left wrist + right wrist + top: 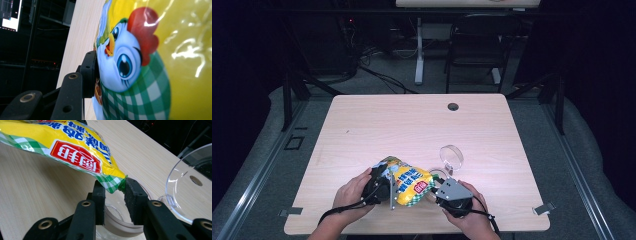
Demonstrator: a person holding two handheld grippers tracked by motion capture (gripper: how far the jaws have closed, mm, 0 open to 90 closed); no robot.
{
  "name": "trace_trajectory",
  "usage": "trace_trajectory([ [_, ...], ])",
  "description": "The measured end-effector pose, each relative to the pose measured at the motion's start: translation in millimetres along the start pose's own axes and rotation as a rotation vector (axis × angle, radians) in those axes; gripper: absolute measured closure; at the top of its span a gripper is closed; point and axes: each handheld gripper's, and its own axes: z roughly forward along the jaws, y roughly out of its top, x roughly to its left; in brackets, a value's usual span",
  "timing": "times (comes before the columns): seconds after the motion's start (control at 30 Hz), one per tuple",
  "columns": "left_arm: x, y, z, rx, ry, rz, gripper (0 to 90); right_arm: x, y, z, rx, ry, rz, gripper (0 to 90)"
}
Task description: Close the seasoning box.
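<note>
One bag [408, 182] is held above the table [412, 125] near its 6 o'clock edge; the left gripper [379, 186] is clamped on its end at 9 o'clock, the right gripper [114, 192] is pinched on its corner at 3 o'clock; one clear lid [451, 154] leans at 1 o'clock; one jar [117, 220] is seen beneath the right jaws.

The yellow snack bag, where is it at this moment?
In the high view the yellow snack bag is at the table's near edge, between the left tool and right tool, beside the clear lid.
</note>
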Motion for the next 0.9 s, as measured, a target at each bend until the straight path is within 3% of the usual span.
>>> trace_trajectory([
  [0.53, 0.7, 1.0, -1.3, 0.000, 0.005, 0.009, 59.9, 3.4, 0.7, -2.9, 0.003, -0.003, -0.035, 78.9],
  [0.9, 2.5, 4.3, -2.0, 0.002, 0.020, 0.024, 59.9, 8.5, 1.5, -3.9, 0.009, -0.051, -0.104, 81.4],
])
